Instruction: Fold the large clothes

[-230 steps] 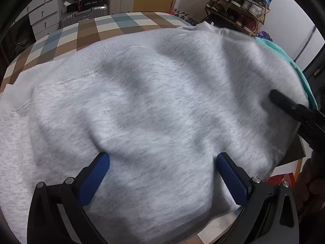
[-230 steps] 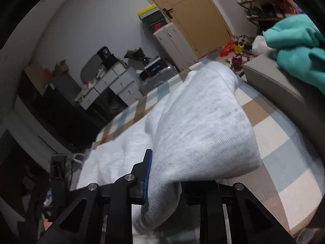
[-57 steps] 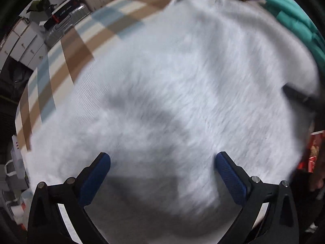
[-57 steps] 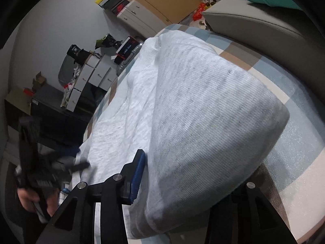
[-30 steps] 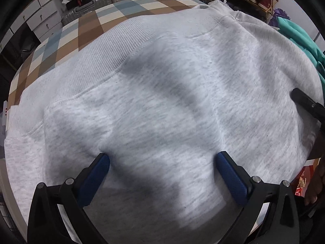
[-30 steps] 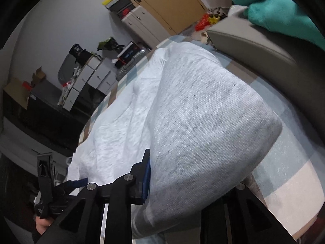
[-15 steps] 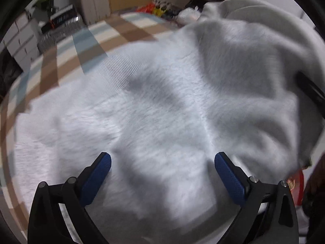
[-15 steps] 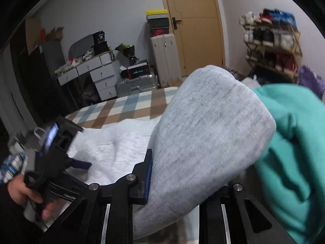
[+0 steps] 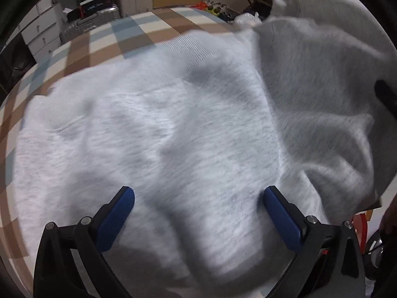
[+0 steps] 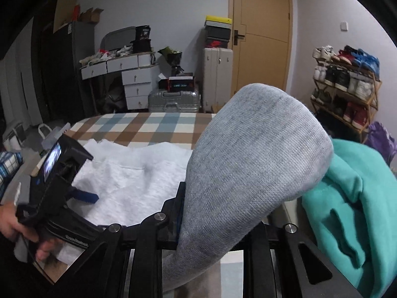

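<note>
A wooden door [image 10: 263, 32] is standing shut in the grey wall [image 10: 158, 7]. A shoe rack [image 10: 347, 84] is sitting beside white drawers [image 10: 135, 82] and a silver suitcase [image 10: 173, 100].

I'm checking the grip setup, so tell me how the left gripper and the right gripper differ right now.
The left gripper has its jaws wide open with nothing between them, while the right gripper is shut on a lifted fold of the grey sweatshirt. The left gripper points steeply down at the sweatshirt lying on the checked bed; the right gripper points out across the room. Both are black, hand-held, with blue pads.
</note>
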`<control>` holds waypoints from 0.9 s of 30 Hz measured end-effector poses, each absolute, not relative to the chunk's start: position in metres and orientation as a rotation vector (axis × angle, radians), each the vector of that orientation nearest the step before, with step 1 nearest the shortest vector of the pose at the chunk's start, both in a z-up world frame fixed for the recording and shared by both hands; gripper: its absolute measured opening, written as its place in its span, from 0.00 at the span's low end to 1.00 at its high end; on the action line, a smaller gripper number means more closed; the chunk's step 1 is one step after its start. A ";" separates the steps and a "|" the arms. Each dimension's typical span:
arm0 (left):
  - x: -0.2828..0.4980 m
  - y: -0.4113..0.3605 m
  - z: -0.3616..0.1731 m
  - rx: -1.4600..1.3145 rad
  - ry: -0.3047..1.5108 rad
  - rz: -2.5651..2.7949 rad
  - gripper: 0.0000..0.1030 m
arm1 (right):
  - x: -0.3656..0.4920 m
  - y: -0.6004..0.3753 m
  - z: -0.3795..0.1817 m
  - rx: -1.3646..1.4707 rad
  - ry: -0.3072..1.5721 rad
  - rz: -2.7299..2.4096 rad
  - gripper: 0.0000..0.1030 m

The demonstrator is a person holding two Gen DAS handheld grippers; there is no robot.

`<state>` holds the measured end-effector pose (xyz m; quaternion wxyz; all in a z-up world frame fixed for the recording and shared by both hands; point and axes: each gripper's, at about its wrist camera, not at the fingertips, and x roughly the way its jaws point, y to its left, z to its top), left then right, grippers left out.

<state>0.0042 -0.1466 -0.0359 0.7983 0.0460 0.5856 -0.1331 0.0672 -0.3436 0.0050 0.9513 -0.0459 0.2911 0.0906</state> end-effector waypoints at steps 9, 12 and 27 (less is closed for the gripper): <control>-0.003 -0.128 -0.056 0.055 1.237 -0.263 0.99 | 0.065 -0.340 0.000 -0.144 0.559 0.194 0.20; 0.000 -0.143 -0.056 0.035 1.268 -0.296 0.99 | 0.066 -0.337 0.008 -0.158 0.549 0.208 0.20; 0.016 -0.027 -0.019 -0.424 1.195 -0.452 0.94 | 0.016 -0.240 0.027 -0.627 0.337 0.398 0.20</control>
